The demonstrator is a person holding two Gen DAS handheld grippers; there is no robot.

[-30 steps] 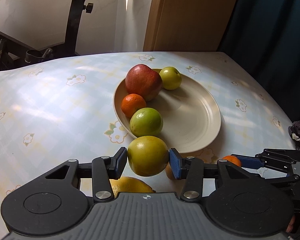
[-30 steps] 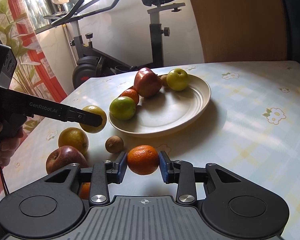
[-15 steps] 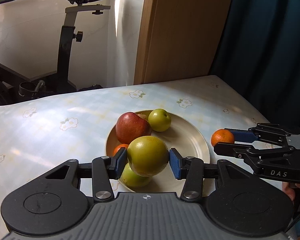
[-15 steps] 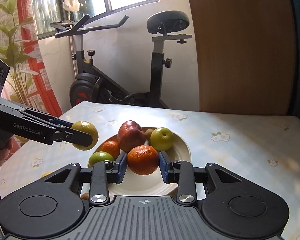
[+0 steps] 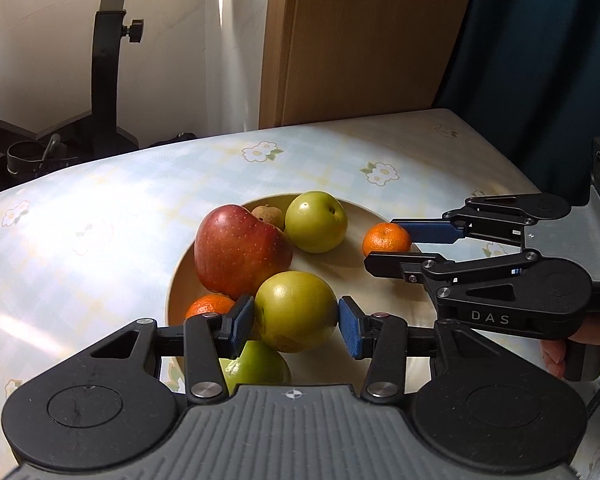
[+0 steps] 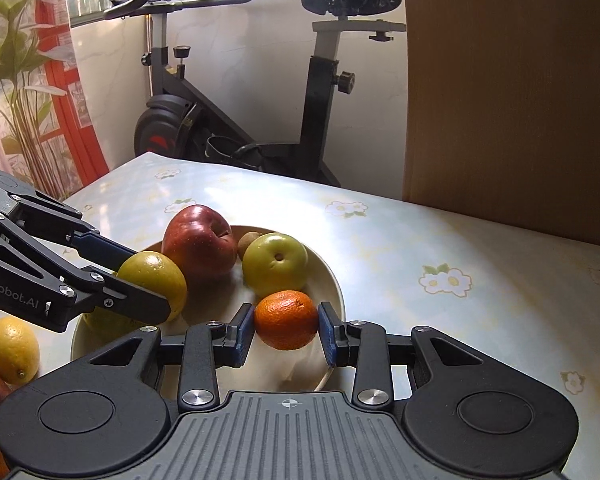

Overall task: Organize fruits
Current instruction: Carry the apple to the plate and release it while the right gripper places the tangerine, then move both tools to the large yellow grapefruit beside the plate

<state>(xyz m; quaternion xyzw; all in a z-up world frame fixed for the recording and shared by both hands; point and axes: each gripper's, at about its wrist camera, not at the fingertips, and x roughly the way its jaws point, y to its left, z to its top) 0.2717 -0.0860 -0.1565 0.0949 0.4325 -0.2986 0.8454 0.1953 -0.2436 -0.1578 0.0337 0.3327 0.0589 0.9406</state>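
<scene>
We hold round yellow-green fruit (image 5: 296, 312) in left gripper (image 5: 296, 322), small orange mandarin (image 6: 286, 319) in right gripper (image 6: 286, 330), both over cream round plate (image 6: 332, 276). We lower onto bare spots, part jaws gently, avoid nudging red apple (image 5: 240, 254).

exercise bike (image 6: 260, 92), wooden panel (image 6: 512, 92), floral tablecloth (image 6: 440, 264)

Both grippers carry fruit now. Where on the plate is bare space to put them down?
Bare plate lies right of the red apple, below the green fruit. The left rim is crowded: apple, orange, another green fruit.
</scene>
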